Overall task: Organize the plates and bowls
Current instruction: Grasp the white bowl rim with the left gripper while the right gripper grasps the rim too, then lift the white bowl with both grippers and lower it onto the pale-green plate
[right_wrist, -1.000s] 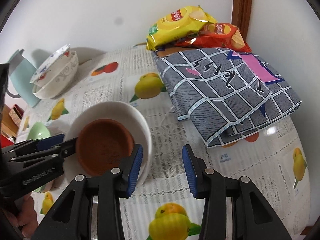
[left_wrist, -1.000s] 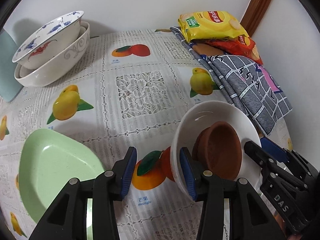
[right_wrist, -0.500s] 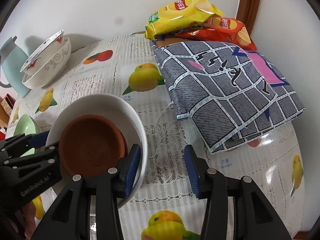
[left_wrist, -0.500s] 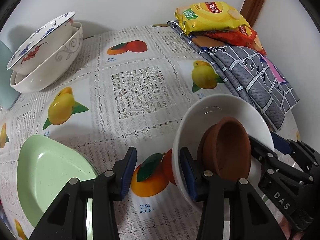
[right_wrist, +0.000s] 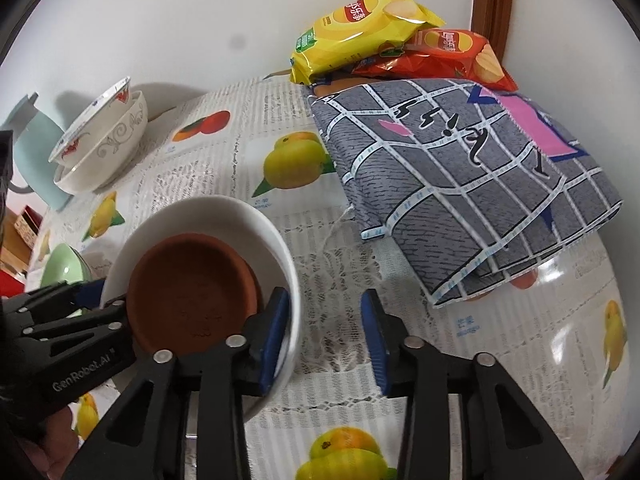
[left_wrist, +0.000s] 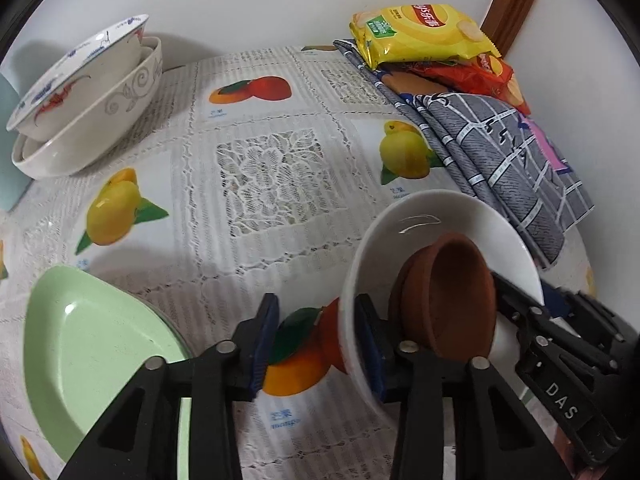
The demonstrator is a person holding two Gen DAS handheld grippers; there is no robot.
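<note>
A white bowl (left_wrist: 424, 216) (right_wrist: 256, 224) holds a small brown clay dish (left_wrist: 452, 292) (right_wrist: 192, 292). It is lifted and tilted between both grippers. My left gripper (left_wrist: 316, 336) is open, its right finger inside the bowl's left rim. My right gripper (right_wrist: 324, 332) is open, its left finger inside the bowl's right rim. A pale green plate (left_wrist: 88, 344) lies at the lower left. Two stacked patterned bowls (left_wrist: 88, 112) (right_wrist: 104, 148) stand at the far left by the wall.
A folded grey checked cloth (right_wrist: 460, 176) (left_wrist: 492, 160) lies at the right, with a yellow chip bag (right_wrist: 360, 28) and an orange chip bag (right_wrist: 448, 56) behind it. A light blue jug (right_wrist: 32, 160) stands far left. The table (left_wrist: 272, 184) has a fruit-print lace cover.
The white bowl with the clay dish has risen and tilted a little more between the two grippers. Both grippers have moved slightly towards the table's middle.
</note>
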